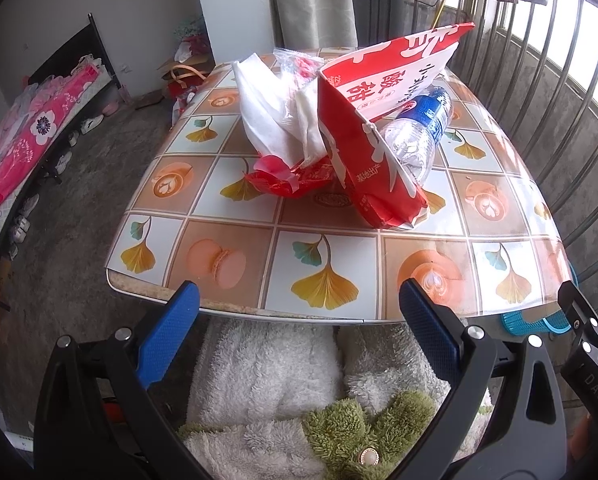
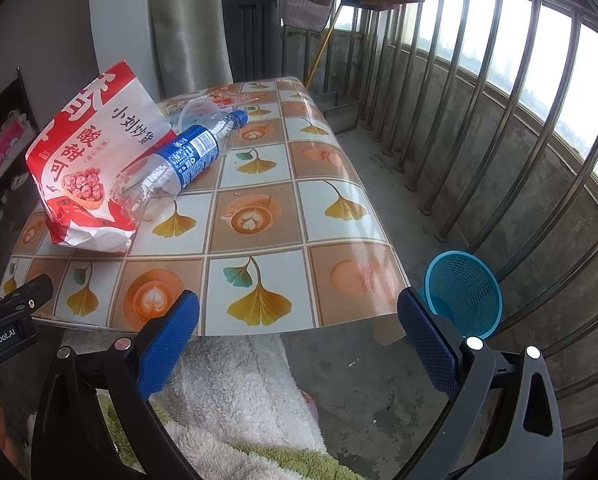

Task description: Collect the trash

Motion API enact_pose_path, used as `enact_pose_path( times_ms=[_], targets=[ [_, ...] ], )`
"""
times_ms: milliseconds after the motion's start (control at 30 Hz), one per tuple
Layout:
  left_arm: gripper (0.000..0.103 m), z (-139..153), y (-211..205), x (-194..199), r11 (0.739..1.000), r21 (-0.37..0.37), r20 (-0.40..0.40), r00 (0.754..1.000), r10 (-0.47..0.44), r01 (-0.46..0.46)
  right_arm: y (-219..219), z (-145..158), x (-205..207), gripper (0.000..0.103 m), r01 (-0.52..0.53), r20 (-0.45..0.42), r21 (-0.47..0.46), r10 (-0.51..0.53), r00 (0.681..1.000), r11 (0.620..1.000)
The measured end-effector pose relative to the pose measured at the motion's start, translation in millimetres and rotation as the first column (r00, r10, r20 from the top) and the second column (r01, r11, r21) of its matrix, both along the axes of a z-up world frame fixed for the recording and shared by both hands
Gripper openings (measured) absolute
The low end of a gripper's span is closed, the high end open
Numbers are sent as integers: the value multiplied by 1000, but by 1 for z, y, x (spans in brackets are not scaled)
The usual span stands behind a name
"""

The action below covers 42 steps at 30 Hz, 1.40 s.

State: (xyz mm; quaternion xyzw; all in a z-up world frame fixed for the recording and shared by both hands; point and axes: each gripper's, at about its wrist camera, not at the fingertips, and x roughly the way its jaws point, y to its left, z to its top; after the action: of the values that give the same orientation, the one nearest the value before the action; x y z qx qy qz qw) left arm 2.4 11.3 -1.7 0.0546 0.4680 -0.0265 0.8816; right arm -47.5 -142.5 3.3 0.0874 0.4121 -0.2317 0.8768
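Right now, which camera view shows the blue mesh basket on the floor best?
The right wrist view shows the blue mesh basket best: its open rim and mesh wall are plain, on the floor beside the table corner. The left wrist view shows only a sliver of it under the table edge, behind the right gripper.

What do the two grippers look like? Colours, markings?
Both match: left gripper and right gripper have black plastic frames with silver rivets and blue cross-hatched finger pads. White lettering reads "DAS" on one body, "GenRobot.AI" on the other. No cables visible.
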Motion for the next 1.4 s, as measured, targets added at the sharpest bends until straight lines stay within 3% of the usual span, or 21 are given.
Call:
enact_pose_path(
  times_ms=[1167,1400],
  targets=[
    [96,1,8,2,1000,-7,10,1000,28,-28,5,1,5,97,-18,18,13,17,1000,1000],
    [96,7,13,5,1000,-21,48,999,18,-17,3,4,11,97,-44,38,9,43,998,999]
  ],
)
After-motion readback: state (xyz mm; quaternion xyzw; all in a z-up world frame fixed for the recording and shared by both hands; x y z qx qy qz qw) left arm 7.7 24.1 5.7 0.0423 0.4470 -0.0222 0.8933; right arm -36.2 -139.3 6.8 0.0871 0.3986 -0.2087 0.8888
